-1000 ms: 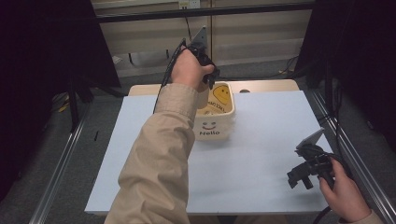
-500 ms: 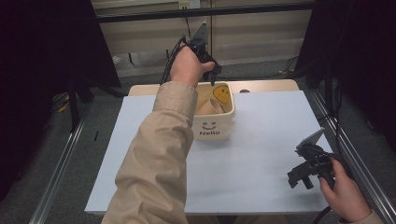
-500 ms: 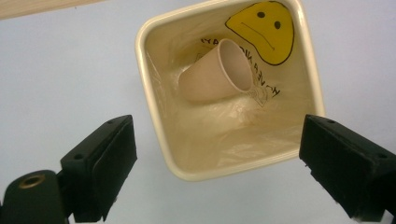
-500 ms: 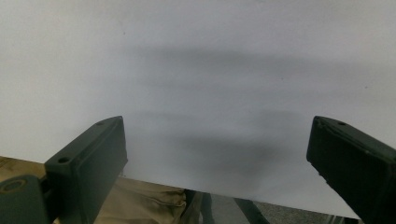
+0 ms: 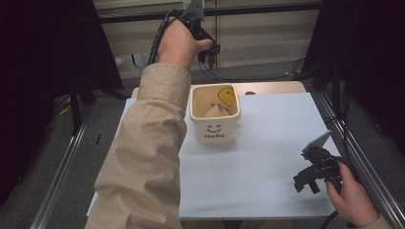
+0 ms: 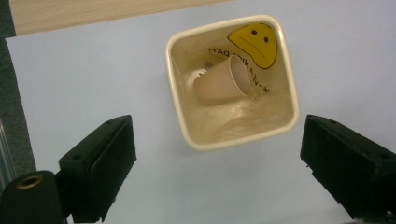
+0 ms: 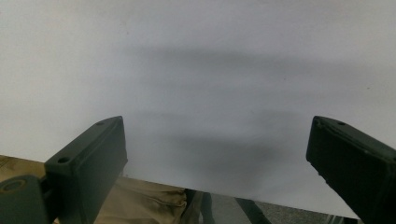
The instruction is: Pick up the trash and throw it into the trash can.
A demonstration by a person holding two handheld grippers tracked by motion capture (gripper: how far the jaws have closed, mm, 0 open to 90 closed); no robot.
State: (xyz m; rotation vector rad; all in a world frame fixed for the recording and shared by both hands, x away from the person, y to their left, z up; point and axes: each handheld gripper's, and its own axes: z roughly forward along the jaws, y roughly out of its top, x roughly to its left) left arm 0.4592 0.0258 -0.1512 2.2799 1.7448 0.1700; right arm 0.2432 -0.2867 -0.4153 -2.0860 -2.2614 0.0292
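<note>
Fingers: left gripper (image 6: 219,154), both black fingers (image 6: 100,168) spread wide apart with nothing between them; right gripper (image 7: 217,163), fingers (image 7: 88,163) likewise wide apart and empty. High view: left gripper (image 5: 207,50) held high above the far edge of the table, well above a cream square bin (image 5: 214,129) lettered "Hello" under a small smile; the bin stands on the white table sheet (image 5: 267,157) toward its far middle, with a yellow face printed on its inner wall and a pale cup (image 5: 213,110) partly visible inside. The beige sleeve (image 5: 148,152) runs from the bottom edge up to the raised hand. Right gripper (image 5: 310,179) sits low near the right front corner of the sheet, well apart from the bin; its finger spacing is hard to judge at this size. Left gripper view: looking straight down into the bin (image 6: 187,116); the paper cup (image 6: 222,81) lies on its side at the bottom, mouth toward the yellow frowning face, on what appears to be a clear liner. Wooden tabletop strip (image 6: 93,9) at the top. Right gripper view: bare white sheet (image 7: 210,70) ahead, beige fabric (image 7: 154,200) below its near edge.
</note>
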